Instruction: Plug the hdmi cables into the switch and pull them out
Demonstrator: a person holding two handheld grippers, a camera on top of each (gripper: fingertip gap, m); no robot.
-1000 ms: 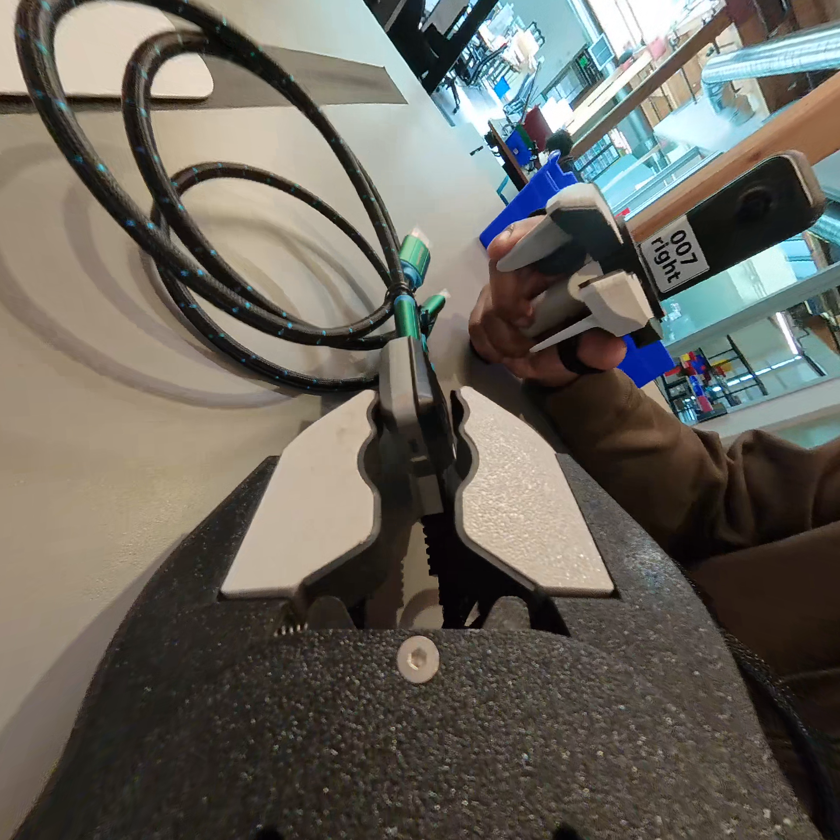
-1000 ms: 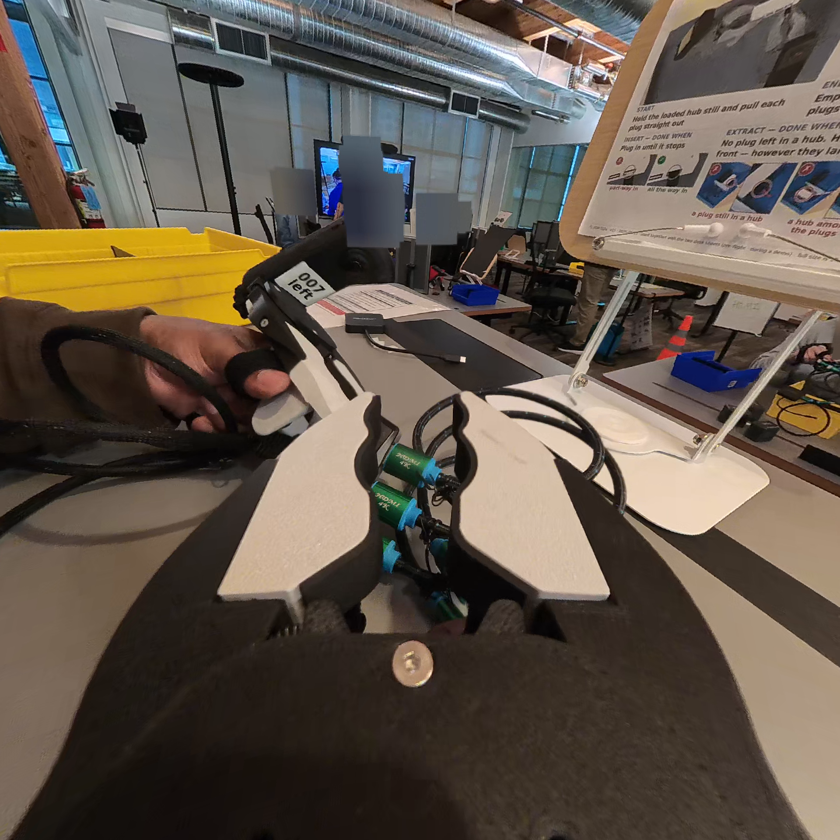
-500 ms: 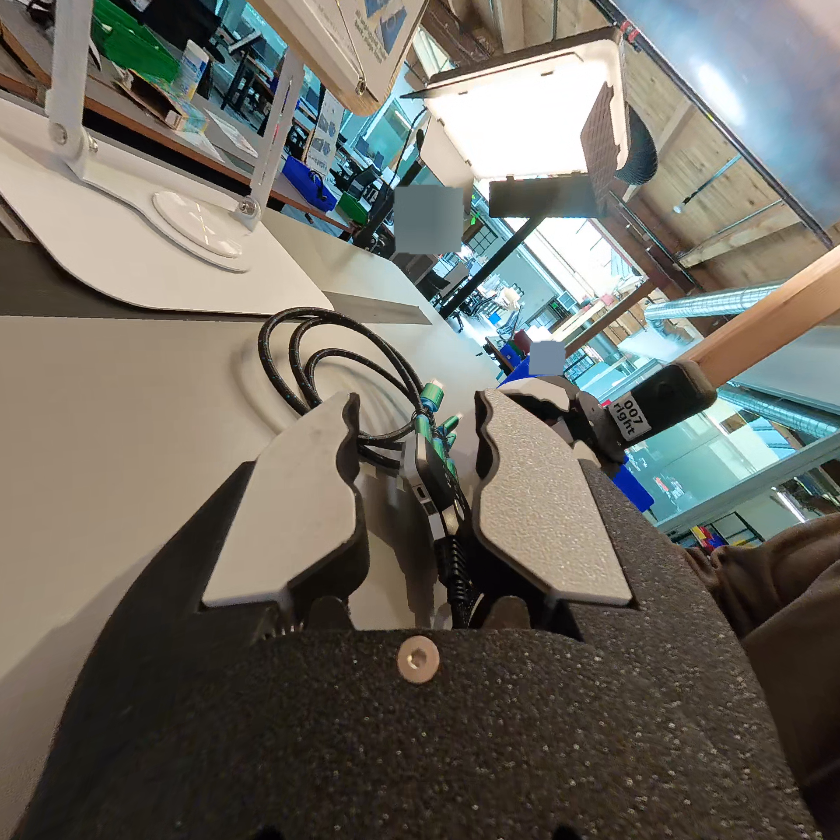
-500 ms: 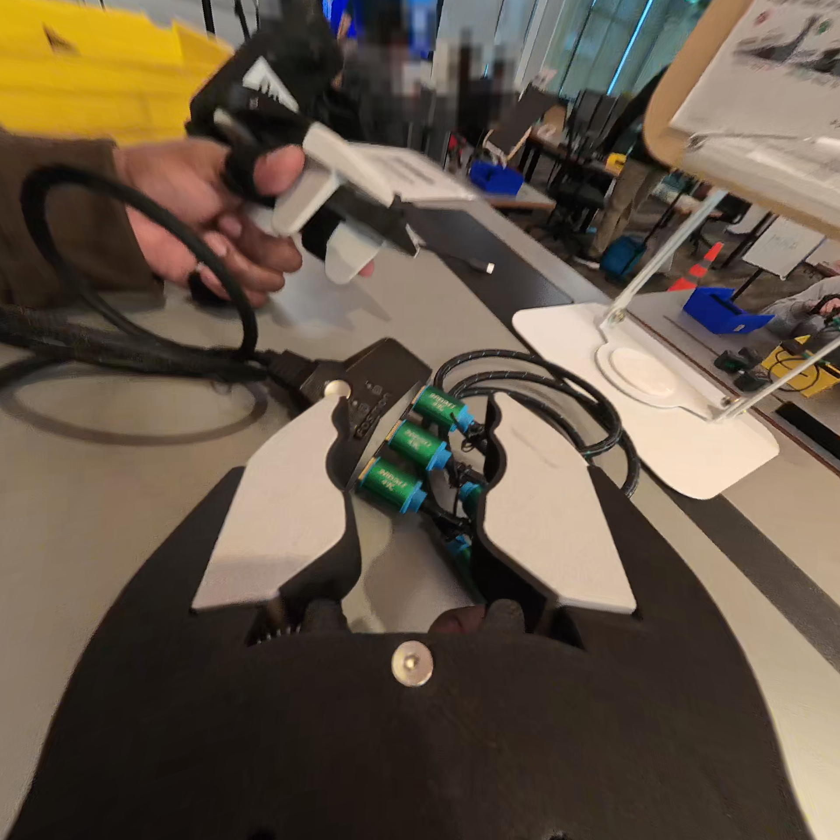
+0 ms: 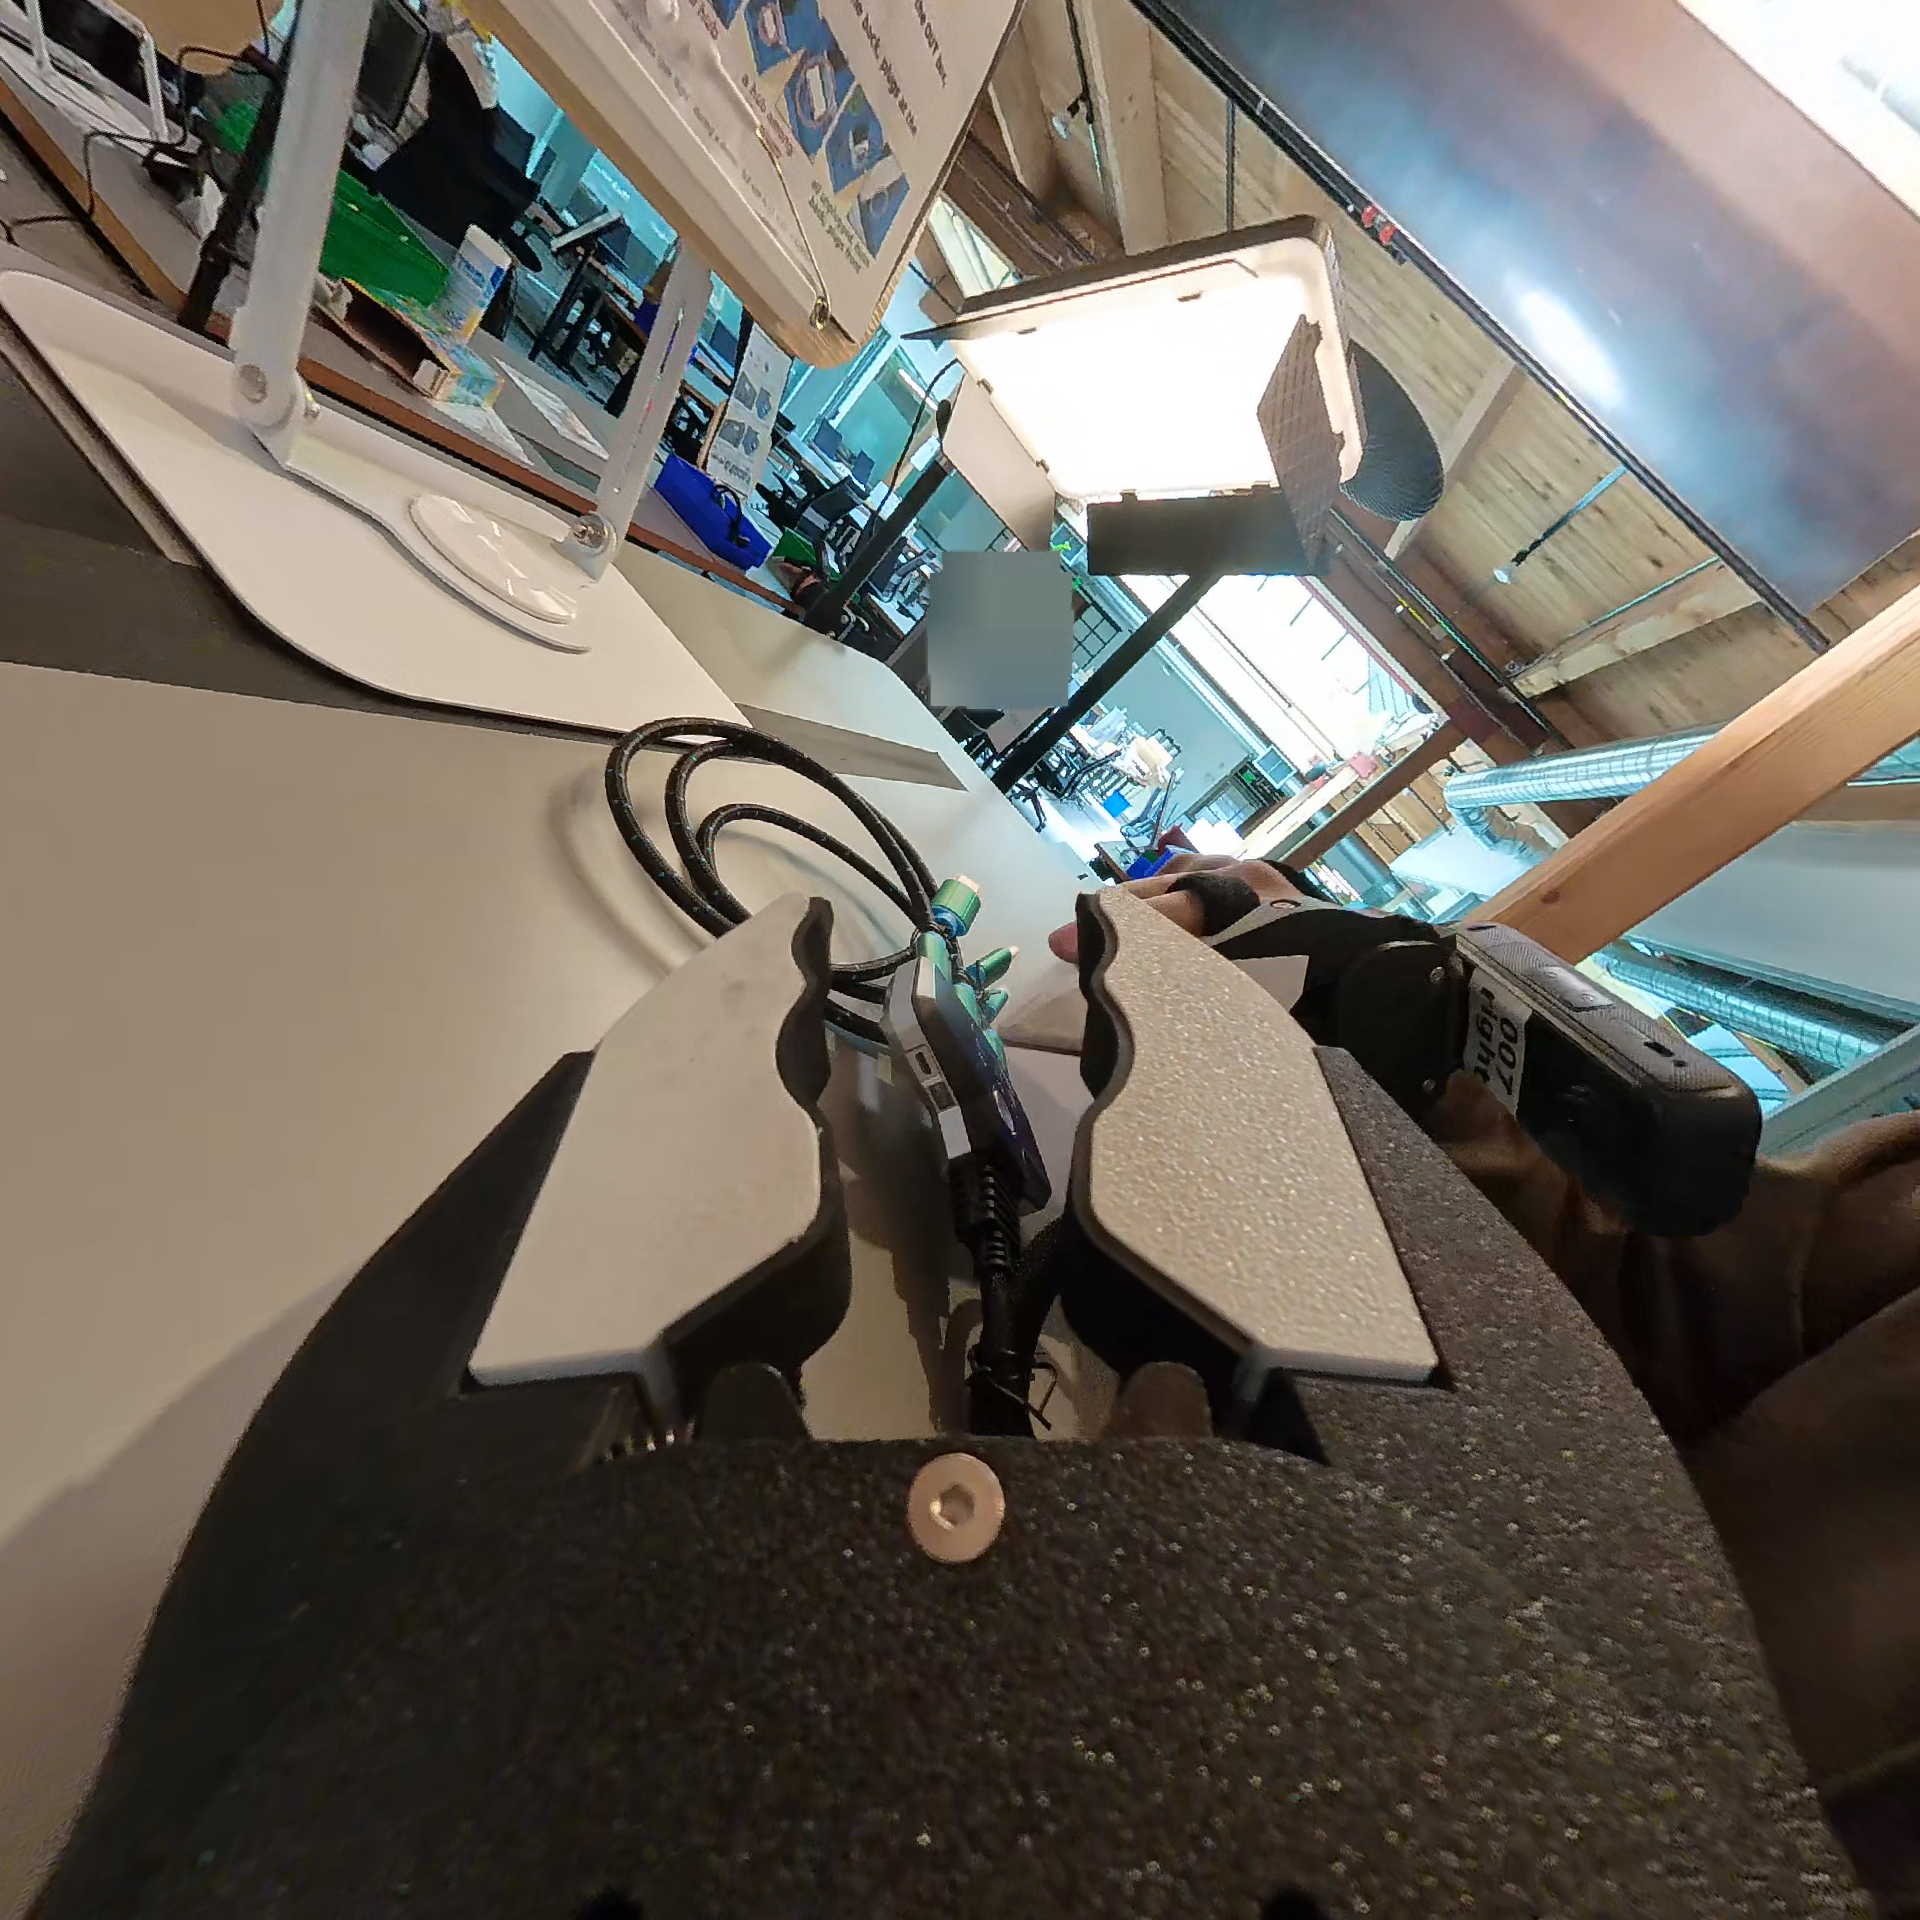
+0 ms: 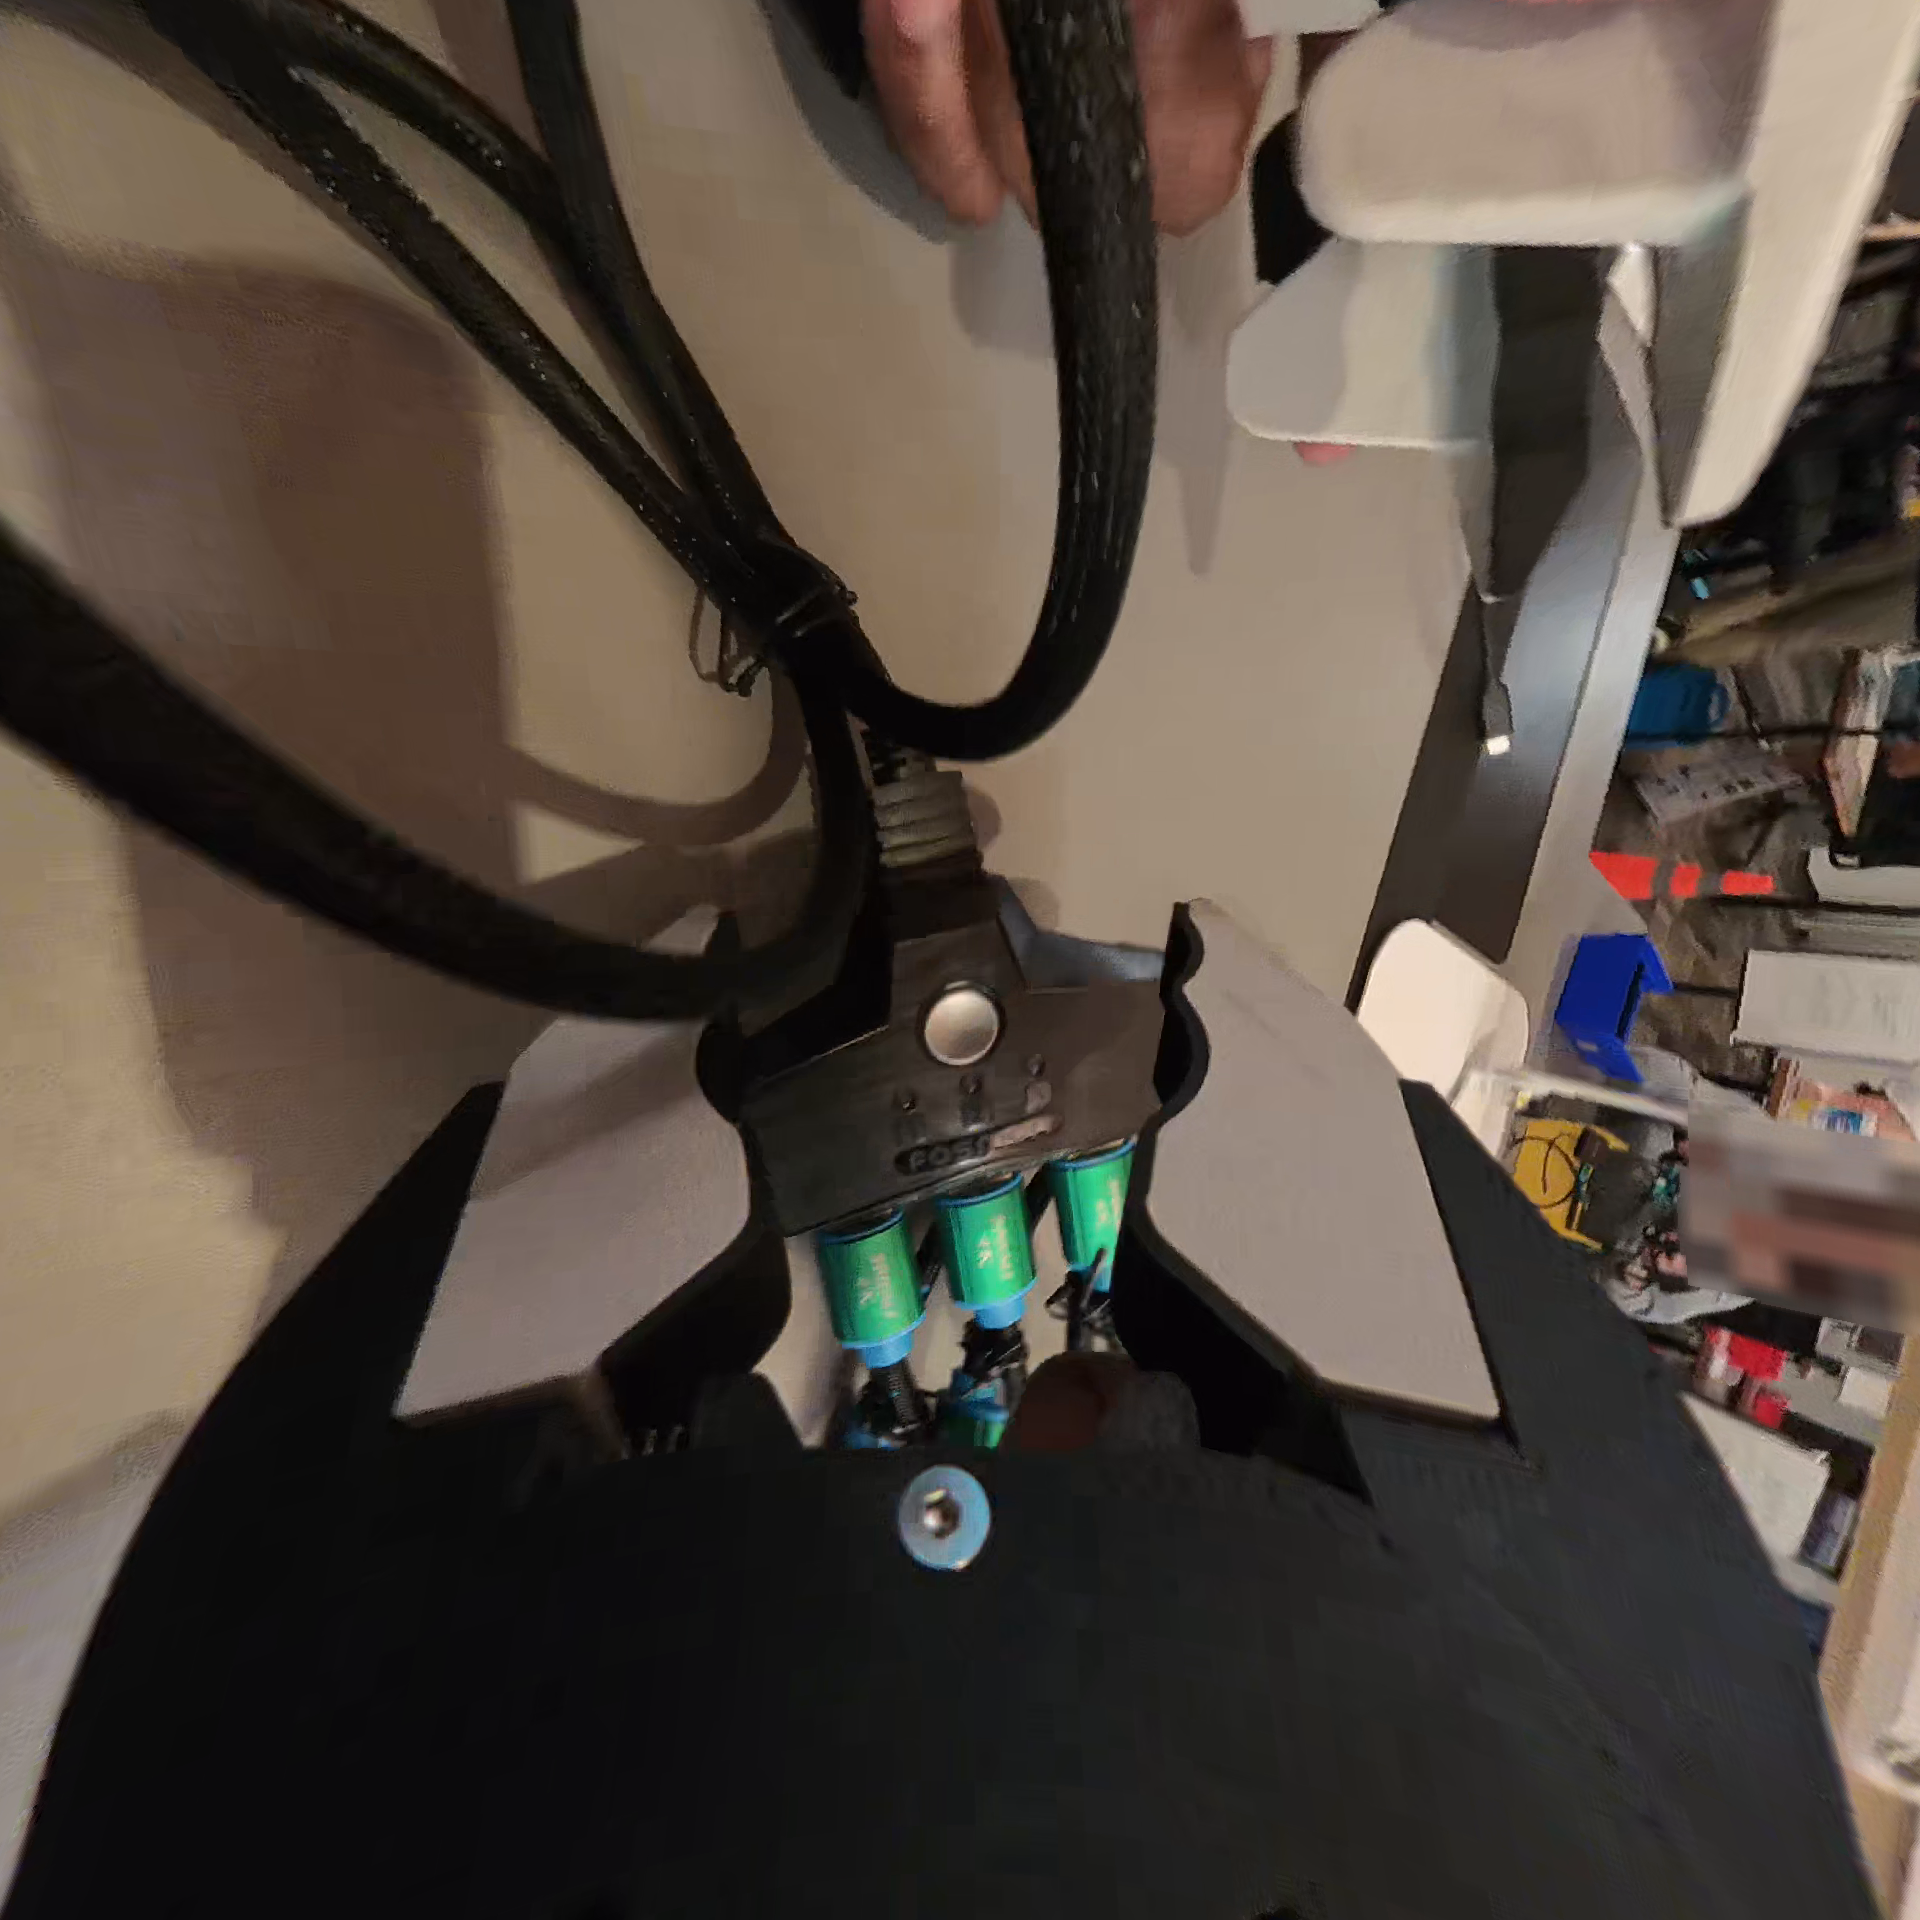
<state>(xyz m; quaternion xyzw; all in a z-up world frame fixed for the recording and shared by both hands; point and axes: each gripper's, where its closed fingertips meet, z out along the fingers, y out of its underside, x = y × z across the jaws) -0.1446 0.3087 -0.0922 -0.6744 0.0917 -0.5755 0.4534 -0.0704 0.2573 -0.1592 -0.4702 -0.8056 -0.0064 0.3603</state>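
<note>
A dark hub with several green plugs in its far end lies on the grey table. My left gripper is open. The hub lies between its fingers with a gap on each side. The plugs' braided black cable coils beyond. My right gripper looks down on the hub with its jaws wide apart. The hub and the green plugs lie between its fingers, close to both pads. The left gripper's white fingers and a hand are at the top of that view.
A white stand base carrying a picture board stands at the back left. A bright lamp panel hangs above. Thick black sleeved cables loop over the table. A dark strip crosses it, with a blue bin beyond.
My left gripper was shut on the hub's edge, then opened and drew back. My right gripper opened wide from around the green plugs and tipped down over the hub.
</note>
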